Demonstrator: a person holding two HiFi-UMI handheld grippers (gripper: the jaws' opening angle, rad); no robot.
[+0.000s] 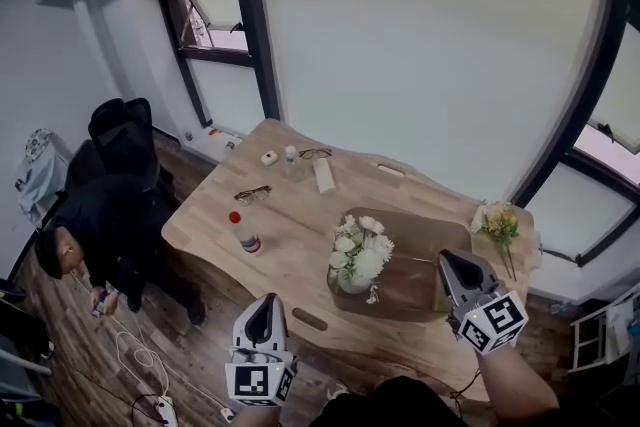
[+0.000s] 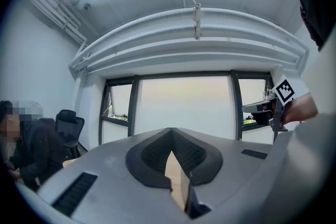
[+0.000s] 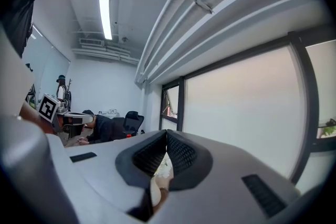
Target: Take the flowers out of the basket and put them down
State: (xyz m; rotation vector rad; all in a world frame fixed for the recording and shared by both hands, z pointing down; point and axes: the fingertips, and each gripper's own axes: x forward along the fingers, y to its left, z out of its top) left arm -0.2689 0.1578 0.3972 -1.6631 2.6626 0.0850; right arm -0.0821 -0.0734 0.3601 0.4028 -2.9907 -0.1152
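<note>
A bunch of white flowers (image 1: 360,248) stands in a small basket (image 1: 351,283) on a dark brown mat (image 1: 425,265) on the wooden table (image 1: 290,225). A yellow bunch (image 1: 498,221) lies at the table's right end. My left gripper (image 1: 266,300) is held level off the table's near edge, left of the basket, its jaws shut and empty (image 2: 170,130). To the right of the basket my right gripper (image 1: 447,258) hovers over the mat, jaws shut and empty (image 3: 166,132). A bit of the white flowers (image 3: 163,165) shows below its jaws.
On the table's left half stand a red-capped bottle (image 1: 243,232), two pairs of glasses (image 1: 252,195) (image 1: 314,153), a white box (image 1: 324,175) and a small bottle (image 1: 291,158). A person (image 1: 100,235) crouches on the floor at the left, beside an office chair (image 1: 122,140).
</note>
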